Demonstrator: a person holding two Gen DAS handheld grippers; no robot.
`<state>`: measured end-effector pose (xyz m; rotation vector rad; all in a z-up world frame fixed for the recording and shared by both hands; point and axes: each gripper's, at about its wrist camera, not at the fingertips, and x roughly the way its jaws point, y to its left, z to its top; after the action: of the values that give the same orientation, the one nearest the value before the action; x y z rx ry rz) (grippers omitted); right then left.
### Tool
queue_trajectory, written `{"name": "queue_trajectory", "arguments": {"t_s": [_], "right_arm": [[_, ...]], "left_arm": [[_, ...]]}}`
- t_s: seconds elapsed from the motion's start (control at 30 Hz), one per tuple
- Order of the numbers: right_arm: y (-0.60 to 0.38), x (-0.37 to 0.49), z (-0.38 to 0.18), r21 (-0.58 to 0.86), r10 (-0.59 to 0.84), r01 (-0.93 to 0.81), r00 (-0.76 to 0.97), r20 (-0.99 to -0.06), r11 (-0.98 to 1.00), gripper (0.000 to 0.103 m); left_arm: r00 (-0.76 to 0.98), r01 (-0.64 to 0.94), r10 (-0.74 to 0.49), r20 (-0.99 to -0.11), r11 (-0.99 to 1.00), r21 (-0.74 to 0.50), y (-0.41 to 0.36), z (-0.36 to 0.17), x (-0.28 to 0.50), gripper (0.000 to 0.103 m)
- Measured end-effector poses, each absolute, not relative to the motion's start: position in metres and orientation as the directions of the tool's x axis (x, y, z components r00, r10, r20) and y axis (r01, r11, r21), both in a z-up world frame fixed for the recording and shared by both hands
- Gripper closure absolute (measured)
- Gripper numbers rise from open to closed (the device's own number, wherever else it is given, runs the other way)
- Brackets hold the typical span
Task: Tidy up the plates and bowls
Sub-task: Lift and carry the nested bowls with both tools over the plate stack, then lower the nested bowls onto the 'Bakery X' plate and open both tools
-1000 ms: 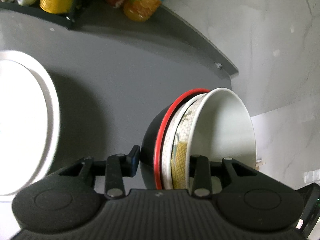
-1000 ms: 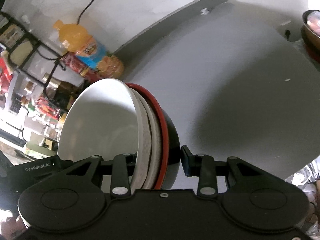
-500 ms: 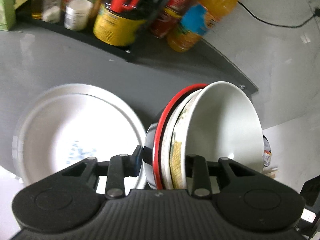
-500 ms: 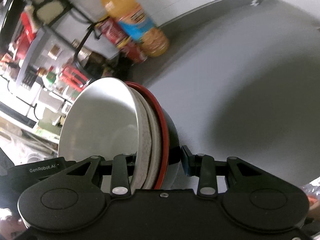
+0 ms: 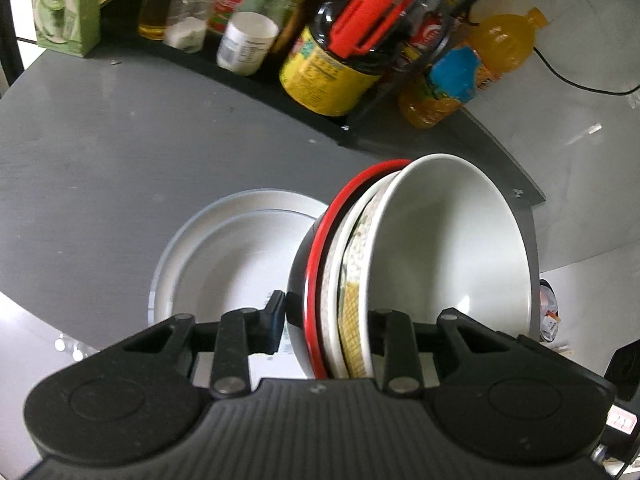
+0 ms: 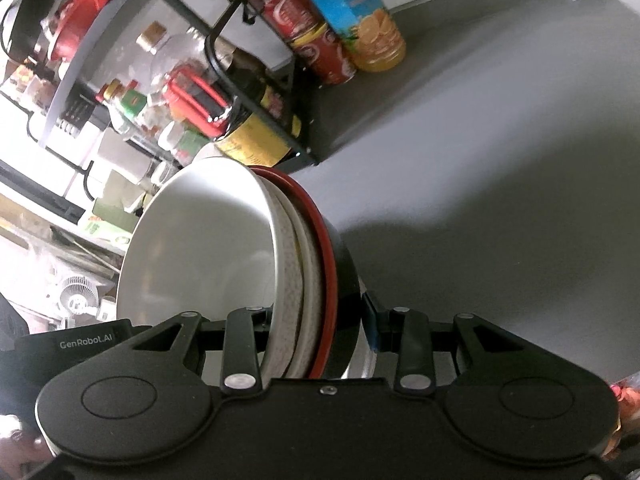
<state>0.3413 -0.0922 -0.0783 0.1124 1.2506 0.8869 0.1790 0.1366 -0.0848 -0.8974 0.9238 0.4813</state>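
Observation:
A nested stack of bowls [image 5: 448, 264] hangs in the air above the grey table: a white bowl innermost, a patterned one around it, a black bowl with a red rim outermost. My left gripper [image 5: 328, 320] is shut on one side of the stack's rim. From the opposite side my right gripper [image 6: 316, 320] is shut on the same stack of bowls [image 6: 208, 256]. In the left wrist view a pile of white plates [image 5: 224, 264] lies on the table just below and left of the stack.
A black wire rack [image 5: 280, 80] full of jars, bottles and cans lines the table's back edge, with an orange juice bottle [image 5: 464, 72] beside it. The rack [image 6: 256, 60] and juice bottle [image 6: 360, 12] show in the right wrist view too, above bare grey tabletop [image 6: 500, 160].
Both grippers have carried the stack of bowls leftward over the table. The white plates now sit right under it, and the rack has come into fuller view.

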Motion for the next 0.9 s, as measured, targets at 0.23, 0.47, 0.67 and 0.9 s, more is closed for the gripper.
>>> {"name": "queue_trajectory", "arguments": {"t_s": [0.23, 0.47, 0.67, 0.9], "right_arm": [[-0.075, 0.321, -0.086, 0.523, 0.619, -0.517, 0.017, -0.785, 0.677, 0.068], [-0.069, 0.310, -0.096, 0.522, 0.605, -0.491, 0.012, -0.796, 0.697, 0.068], [-0.066, 0.307, -0.103, 0.519, 0.591, -0.471, 0.008, -0.806, 0.713, 0.068], [-0.062, 0.302, -0.111, 0.509, 0.573, -0.456, 0.003, -0.820, 0.730, 0.068]], "left_arm": [[0.517, -0.705, -0.023, -0.855, 0.556, -0.441, 0.153, -0.091, 0.165, 0.073], [0.498, -0.705, -0.043, -0.866, 0.562, -0.433, 0.162, -0.100, 0.158, 0.073], [0.485, -0.705, -0.061, -0.873, 0.564, -0.431, 0.168, -0.108, 0.156, 0.073], [0.469, -0.700, -0.083, -0.880, 0.573, -0.427, 0.174, -0.117, 0.155, 0.073]]}}
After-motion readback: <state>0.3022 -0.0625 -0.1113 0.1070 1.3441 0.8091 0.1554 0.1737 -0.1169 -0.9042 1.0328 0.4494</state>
